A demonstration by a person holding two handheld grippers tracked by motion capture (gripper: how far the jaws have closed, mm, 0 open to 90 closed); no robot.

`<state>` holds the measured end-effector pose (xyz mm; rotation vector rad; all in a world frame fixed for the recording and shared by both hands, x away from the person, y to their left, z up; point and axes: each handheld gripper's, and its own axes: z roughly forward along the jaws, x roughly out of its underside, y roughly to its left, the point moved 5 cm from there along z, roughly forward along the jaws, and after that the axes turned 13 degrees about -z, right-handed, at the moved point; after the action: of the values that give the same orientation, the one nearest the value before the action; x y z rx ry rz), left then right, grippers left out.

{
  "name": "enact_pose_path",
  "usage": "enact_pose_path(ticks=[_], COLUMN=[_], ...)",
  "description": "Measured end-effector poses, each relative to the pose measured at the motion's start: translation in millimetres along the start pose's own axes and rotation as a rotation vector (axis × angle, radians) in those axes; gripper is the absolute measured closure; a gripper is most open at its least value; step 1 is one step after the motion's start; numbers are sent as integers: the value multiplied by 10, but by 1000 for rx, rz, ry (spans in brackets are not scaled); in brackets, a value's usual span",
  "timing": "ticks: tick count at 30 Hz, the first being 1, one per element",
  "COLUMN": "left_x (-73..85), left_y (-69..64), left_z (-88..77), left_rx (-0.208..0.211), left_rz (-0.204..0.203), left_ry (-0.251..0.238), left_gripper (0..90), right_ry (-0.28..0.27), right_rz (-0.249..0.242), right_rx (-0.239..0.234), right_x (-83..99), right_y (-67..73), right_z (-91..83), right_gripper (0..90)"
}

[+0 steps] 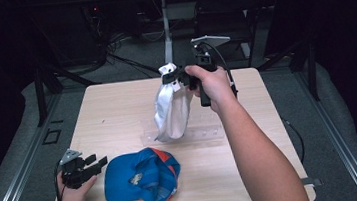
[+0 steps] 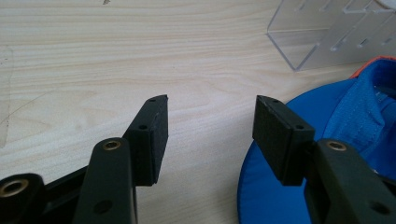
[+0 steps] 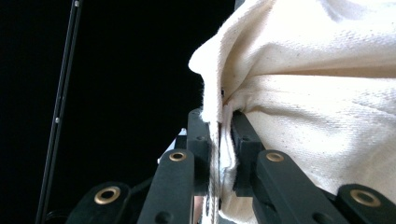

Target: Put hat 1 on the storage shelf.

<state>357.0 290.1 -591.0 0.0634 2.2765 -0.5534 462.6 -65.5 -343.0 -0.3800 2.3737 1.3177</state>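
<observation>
Item 1: white cotton cap (image 1: 171,112), pinched by right gripper (image 1: 176,77), hanging above clear acrylic rack (image 1: 205,133). Item 2: blue fabric cap (image 1: 142,178), near edge, just beside spread, empty left gripper (image 1: 97,162).

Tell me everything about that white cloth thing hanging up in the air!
The white cloth bag looks like a soft, cream-white sack of woven cotton-like fabric. The right gripper is shut on its top edge, and in the right gripper view the black jaws pinch a folded seam of the cloth. It hangs limp and creased above the wooden table, its lower end down near a clear plastic rack. Whether it touches the rack cannot be told.
</observation>
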Motion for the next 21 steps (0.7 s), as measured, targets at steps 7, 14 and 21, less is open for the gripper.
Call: enact_pose_path(ticks=[7,14,21], left_x=[18,3,-137], left_y=[-59,-263,-720], left_z=[-61,-148,-215], left_rx=[5,23,97], left_rz=[15,55,164], left_ry=[-10,-49,-77], left_gripper=[458,439,436], right_ry=[-20,-25,-11], right_rz=[23,30,8], right_rx=[2,-6,-16], right_x=[-78,-136,-160], right_y=[-60,-94,-11], right_z=[61,171,348], right_gripper=[812,812,812])
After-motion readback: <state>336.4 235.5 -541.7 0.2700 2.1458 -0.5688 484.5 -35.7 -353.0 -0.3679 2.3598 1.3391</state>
